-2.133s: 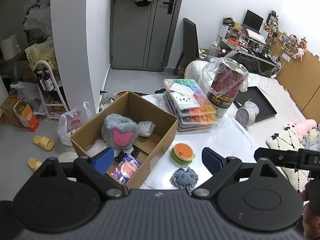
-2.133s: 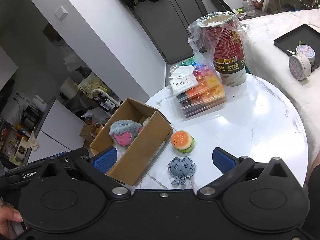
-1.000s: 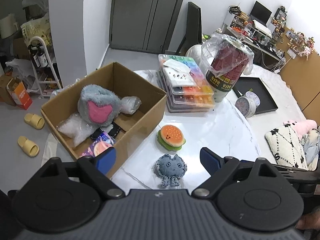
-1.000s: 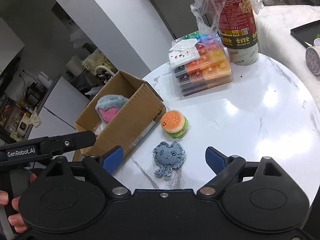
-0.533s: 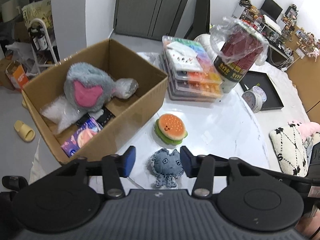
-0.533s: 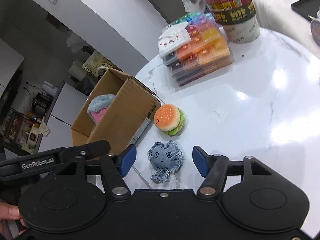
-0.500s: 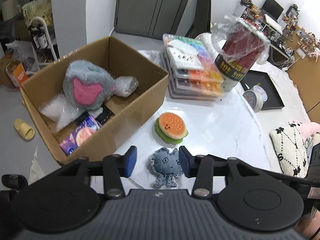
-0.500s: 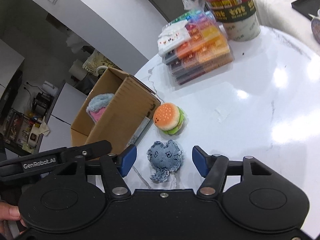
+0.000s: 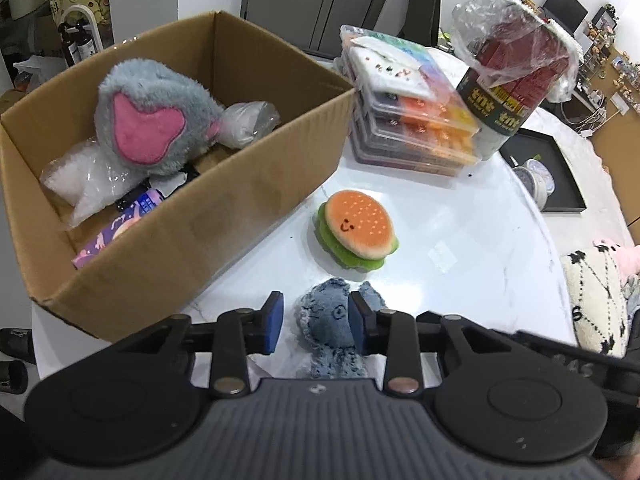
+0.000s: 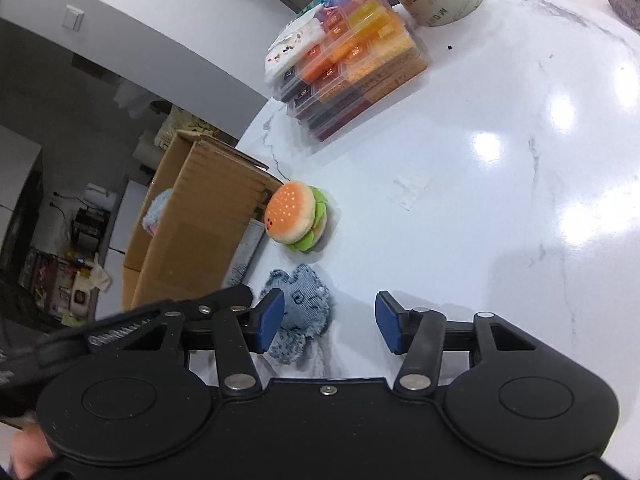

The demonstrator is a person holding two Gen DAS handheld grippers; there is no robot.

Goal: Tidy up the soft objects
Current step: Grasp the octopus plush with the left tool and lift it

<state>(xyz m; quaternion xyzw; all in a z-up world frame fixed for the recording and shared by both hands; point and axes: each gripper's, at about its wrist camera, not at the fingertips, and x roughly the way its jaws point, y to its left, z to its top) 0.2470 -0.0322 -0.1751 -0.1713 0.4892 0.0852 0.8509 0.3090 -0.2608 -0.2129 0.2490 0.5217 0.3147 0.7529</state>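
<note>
A small blue denim plush (image 9: 325, 322) lies on the white marble table (image 9: 480, 240), between the fingers of my left gripper (image 9: 316, 322). The jaws have narrowed around it; the right pad touches it and a gap shows at the left pad. The plush also shows in the right wrist view (image 10: 300, 304). A burger plush (image 9: 356, 229) sits just beyond it, beside the cardboard box (image 9: 240, 216). A grey and pink plush (image 9: 152, 124) lies in the box. My right gripper (image 10: 330, 322) is open and empty, just right of the denim plush.
A stack of clear bead boxes (image 9: 408, 120) and a red can in a plastic bag (image 9: 516, 72) stand at the back of the table. A black tray (image 9: 548, 172) with a round tin lies beyond on the right. The box also holds plastic bags and packets.
Both grippers have moved down toward the table. My left gripper's jaws have narrowed around the denim plush. The right gripper has narrowed somewhat and shifted to the plush's right.
</note>
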